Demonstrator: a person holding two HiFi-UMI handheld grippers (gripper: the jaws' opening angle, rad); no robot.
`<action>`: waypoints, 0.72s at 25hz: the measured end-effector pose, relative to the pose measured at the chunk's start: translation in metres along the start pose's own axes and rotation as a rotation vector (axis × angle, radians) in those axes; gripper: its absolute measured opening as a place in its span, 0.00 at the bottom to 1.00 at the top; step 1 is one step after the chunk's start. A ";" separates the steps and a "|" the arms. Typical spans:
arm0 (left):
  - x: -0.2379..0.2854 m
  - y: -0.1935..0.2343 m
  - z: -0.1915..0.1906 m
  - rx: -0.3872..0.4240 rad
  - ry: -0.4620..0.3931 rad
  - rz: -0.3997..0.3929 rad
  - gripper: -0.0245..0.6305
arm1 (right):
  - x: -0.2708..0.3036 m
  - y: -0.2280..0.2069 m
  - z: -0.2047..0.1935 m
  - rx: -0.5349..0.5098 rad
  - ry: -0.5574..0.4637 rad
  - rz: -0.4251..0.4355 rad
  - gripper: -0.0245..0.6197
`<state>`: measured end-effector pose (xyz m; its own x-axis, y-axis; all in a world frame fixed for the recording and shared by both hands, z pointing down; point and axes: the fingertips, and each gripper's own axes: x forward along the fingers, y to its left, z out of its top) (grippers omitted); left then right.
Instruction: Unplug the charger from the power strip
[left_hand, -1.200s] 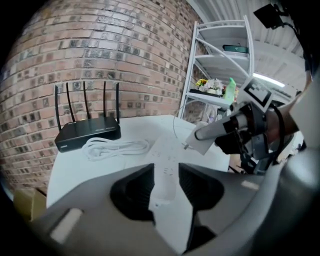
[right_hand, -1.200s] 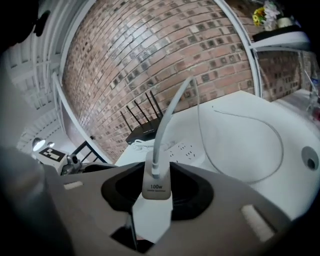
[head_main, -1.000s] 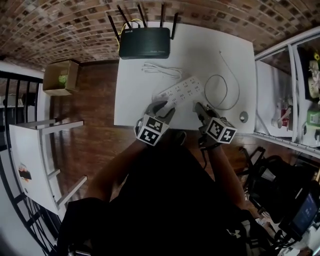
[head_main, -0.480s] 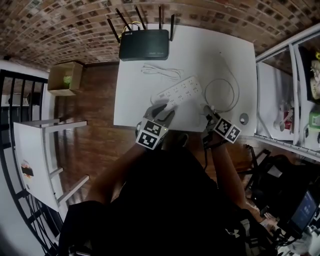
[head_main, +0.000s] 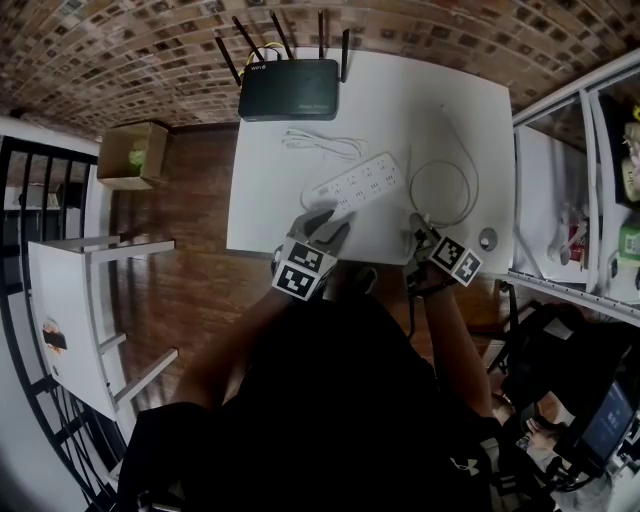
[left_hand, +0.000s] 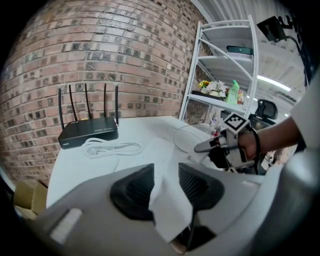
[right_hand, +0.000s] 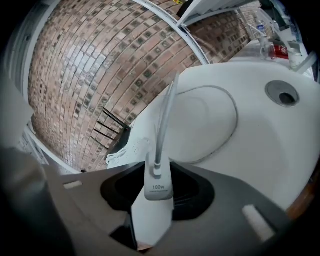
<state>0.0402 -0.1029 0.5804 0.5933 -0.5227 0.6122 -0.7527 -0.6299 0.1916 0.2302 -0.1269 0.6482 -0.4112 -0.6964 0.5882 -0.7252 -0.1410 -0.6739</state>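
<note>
A white power strip lies slantwise on the white table. My left gripper is shut on its near end, and the strip shows pinched between the pads. My right gripper sits to the right of the strip, near the table's front edge, apart from it. It is shut on a white charger that is out of the strip, socket end pointing away from me. The charger's white cable runs off from it and loops on the table.
A black router with antennas stands at the table's far edge, a coiled white cord in front of it. A round grey disc lies at the front right corner. White shelving stands right; a cardboard box and white stool left.
The right gripper has moved right and down, away from the strip toward the table's front right, rolling as it went with the charger in it. The left gripper stayed put.
</note>
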 end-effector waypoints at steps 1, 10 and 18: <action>0.000 0.000 0.000 0.008 -0.006 0.003 0.27 | -0.002 -0.002 0.000 -0.010 -0.002 -0.016 0.30; 0.003 0.001 0.001 0.015 -0.007 -0.015 0.27 | -0.012 -0.023 0.004 0.000 -0.019 -0.157 0.45; 0.003 -0.001 0.008 0.015 -0.018 -0.041 0.27 | -0.032 -0.035 0.009 0.030 -0.062 -0.236 0.46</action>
<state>0.0450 -0.1086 0.5763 0.6284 -0.5064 0.5905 -0.7235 -0.6593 0.2046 0.2735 -0.1056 0.6488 -0.1971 -0.6833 0.7030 -0.7800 -0.3251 -0.5347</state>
